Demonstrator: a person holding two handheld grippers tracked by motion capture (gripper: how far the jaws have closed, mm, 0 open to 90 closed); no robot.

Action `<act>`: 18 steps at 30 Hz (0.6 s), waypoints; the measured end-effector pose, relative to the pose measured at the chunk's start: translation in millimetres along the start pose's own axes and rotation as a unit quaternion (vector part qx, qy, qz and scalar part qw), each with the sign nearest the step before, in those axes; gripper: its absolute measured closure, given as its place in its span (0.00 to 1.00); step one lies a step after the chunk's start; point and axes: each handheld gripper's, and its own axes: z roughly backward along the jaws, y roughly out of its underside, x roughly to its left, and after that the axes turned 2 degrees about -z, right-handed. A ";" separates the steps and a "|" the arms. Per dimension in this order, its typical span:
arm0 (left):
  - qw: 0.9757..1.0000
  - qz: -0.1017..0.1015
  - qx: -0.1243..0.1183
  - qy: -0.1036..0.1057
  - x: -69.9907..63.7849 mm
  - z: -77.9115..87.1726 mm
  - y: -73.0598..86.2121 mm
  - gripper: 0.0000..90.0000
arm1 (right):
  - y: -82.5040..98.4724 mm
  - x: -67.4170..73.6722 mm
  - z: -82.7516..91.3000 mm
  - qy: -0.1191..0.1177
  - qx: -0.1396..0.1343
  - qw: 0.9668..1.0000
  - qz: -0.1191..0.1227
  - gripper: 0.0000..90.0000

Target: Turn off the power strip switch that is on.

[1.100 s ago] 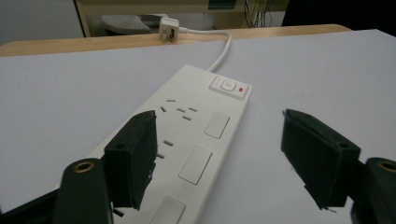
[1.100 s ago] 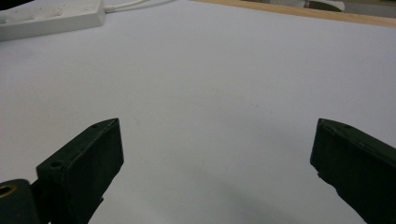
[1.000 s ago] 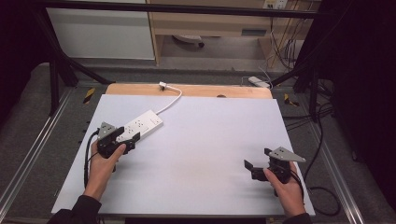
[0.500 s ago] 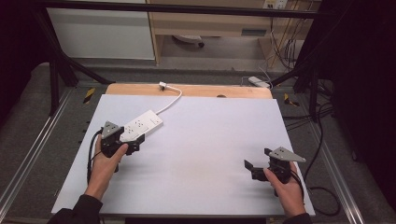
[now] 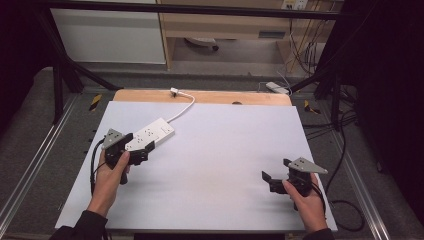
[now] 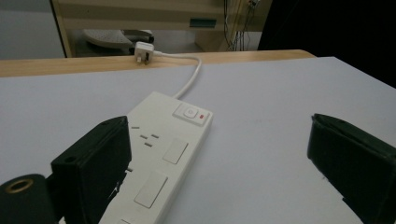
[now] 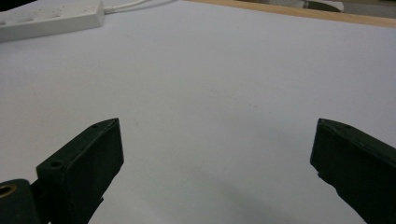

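White table (image 5: 215, 150): white power strip (image 5: 150, 135), red indicator, apparently unplugged.

Lab: framed rig (image 5: 65, 75), trailing cables (image 5: 300, 45)

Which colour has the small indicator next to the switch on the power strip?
Red, on the white power strip; clearest in the left gripper view.

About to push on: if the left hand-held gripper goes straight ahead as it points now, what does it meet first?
Probably the white power strip: it already lies between the open jaws of the left hand-held gripper, nearer one jaw. Its cable and plug lie beyond.
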 end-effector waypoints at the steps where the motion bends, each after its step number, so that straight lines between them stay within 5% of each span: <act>1: 1.000 0.001 -0.004 0.003 -1.3 1.4 -1.0 0.07 | 0.0 0.1 0.0 0.000 -0.001 1.000 0.000 0.03; 18: 0.999 -0.009 -0.040 0.034 -15.3 38.0 -12.1 0.08 | 0.1 -0.6 0.2 0.001 -0.001 1.000 0.000 0.03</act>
